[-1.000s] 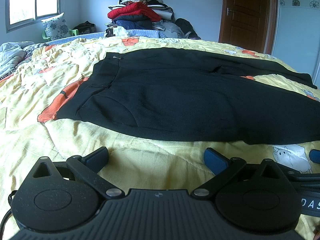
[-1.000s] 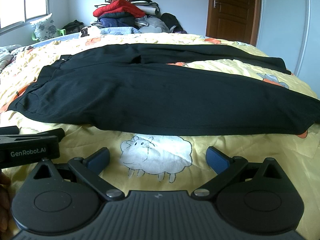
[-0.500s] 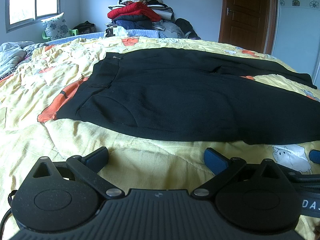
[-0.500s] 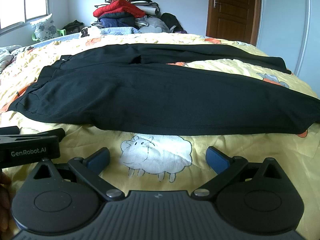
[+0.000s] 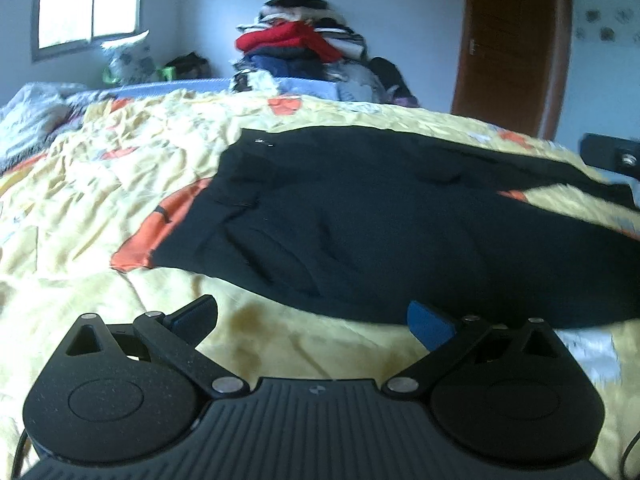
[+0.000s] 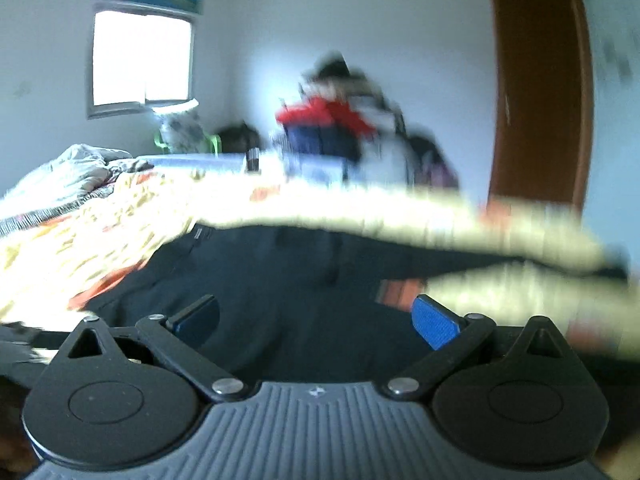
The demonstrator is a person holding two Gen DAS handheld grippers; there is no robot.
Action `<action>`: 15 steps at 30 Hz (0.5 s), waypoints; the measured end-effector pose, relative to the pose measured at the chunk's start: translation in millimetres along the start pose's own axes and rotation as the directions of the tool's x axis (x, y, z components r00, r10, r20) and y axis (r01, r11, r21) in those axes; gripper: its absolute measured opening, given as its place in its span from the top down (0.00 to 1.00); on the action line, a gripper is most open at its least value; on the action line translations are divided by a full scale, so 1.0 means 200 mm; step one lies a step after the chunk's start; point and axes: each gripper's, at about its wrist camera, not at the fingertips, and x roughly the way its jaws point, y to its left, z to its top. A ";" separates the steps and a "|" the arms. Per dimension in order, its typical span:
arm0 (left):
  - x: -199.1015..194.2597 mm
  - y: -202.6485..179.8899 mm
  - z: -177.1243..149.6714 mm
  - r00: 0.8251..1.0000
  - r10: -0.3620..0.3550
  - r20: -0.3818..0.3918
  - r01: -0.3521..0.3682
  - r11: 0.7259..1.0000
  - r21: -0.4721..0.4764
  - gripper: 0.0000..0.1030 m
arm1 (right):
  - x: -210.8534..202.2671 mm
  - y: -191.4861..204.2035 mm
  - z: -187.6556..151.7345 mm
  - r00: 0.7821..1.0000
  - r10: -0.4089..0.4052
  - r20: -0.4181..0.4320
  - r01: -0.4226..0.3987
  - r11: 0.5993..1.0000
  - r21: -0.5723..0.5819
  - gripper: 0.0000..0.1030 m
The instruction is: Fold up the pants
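Black pants point(image 5: 360, 220) lie spread flat on the yellow quilt point(image 5: 100, 184), waistband to the left, legs running off to the right. My left gripper point(image 5: 312, 316) is open and empty, low over the quilt at the pants' near edge. My right gripper point(image 6: 316, 320) is open and empty, out over the pants point(image 6: 280, 280) near the waist; that view is blurred by motion. Part of the right gripper's body point(image 5: 612, 156) shows at the right edge of the left wrist view.
A heap of clothes point(image 5: 304, 52) is stacked beyond the far side of the bed. A brown door point(image 5: 512, 44) stands at the right and a window point(image 5: 88, 0) at the left. A crumpled grey blanket point(image 6: 68, 176) lies at the bed's left side.
Both grippers have moved forward toward the pants. The right one has swung left and out over the cloth, blurring its view. Both stay open.
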 end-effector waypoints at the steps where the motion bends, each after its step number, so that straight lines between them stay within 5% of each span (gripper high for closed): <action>1: 0.01 0.03 0.03 1.000 -0.013 -0.010 0.012 0.999 -0.031 0.01 | 0.08 -0.01 0.03 1.000 0.007 -0.005 -0.007 0.998 -0.061 0.00; 5: 0.04 0.13 0.12 0.998 -0.059 -0.022 0.056 0.989 -0.137 0.01 | 0.50 -0.07 0.12 0.963 0.104 -0.248 -0.144 0.978 -0.153 0.00; 10: 0.09 0.22 0.27 1.000 0.028 0.003 -0.028 0.992 -0.122 0.01 | 0.91 -0.20 0.22 0.965 0.037 -0.258 -0.068 0.991 -0.114 0.00; 15: 0.19 0.34 0.43 0.999 0.027 0.016 -0.023 0.971 -0.238 0.01 | 1.31 -0.27 0.31 0.937 0.119 -0.330 -0.157 0.983 -0.091 0.01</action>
